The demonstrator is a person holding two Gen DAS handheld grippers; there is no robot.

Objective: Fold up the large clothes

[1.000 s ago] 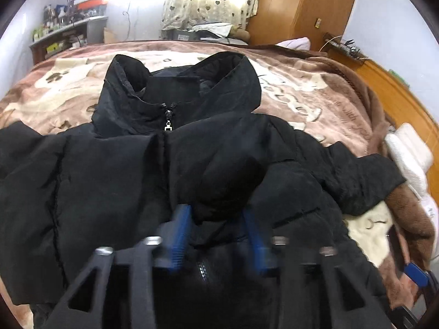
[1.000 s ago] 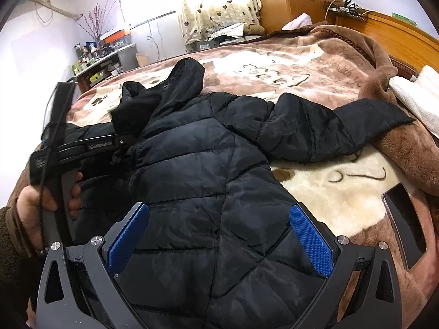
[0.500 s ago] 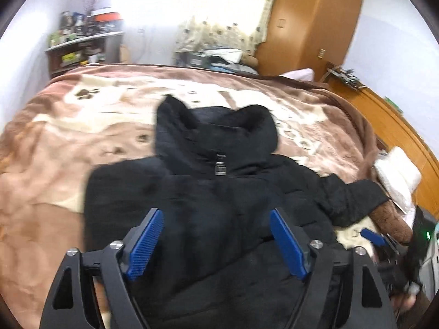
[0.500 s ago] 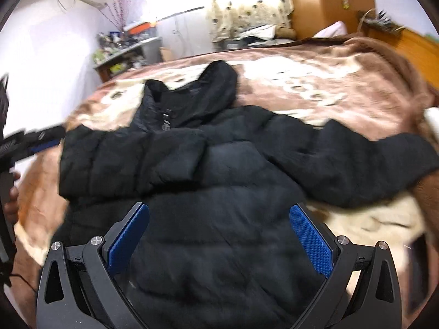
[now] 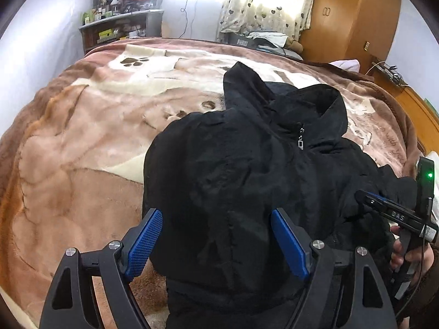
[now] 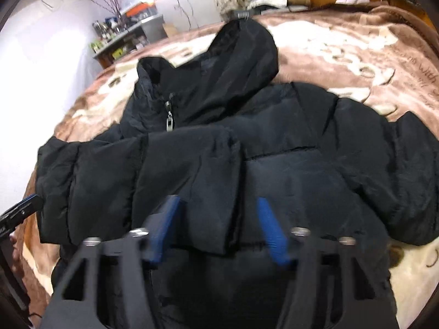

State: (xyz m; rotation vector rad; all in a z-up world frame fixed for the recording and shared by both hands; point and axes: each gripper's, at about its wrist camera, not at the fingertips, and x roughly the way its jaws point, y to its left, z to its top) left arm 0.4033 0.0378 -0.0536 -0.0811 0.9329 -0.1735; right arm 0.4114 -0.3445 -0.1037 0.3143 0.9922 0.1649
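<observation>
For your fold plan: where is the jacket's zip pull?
In the right wrist view the zip pull hangs upper left, at the jacket collar, beside the hood.

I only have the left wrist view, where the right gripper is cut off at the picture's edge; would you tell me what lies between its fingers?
Observer: The right gripper is over the chest of the jacket. Its jaws are closing with the cuff of the folded-over sleeve between them. I cannot tell whether the pads touch it.
Operator: Where does that sleeve lie?
Observer: It runs across the chest, just below the zip pull.
Operator: And the other sleeve?
Observer: The other sleeve is not folded; it lies stretched out sideways on the blanket.
</observation>
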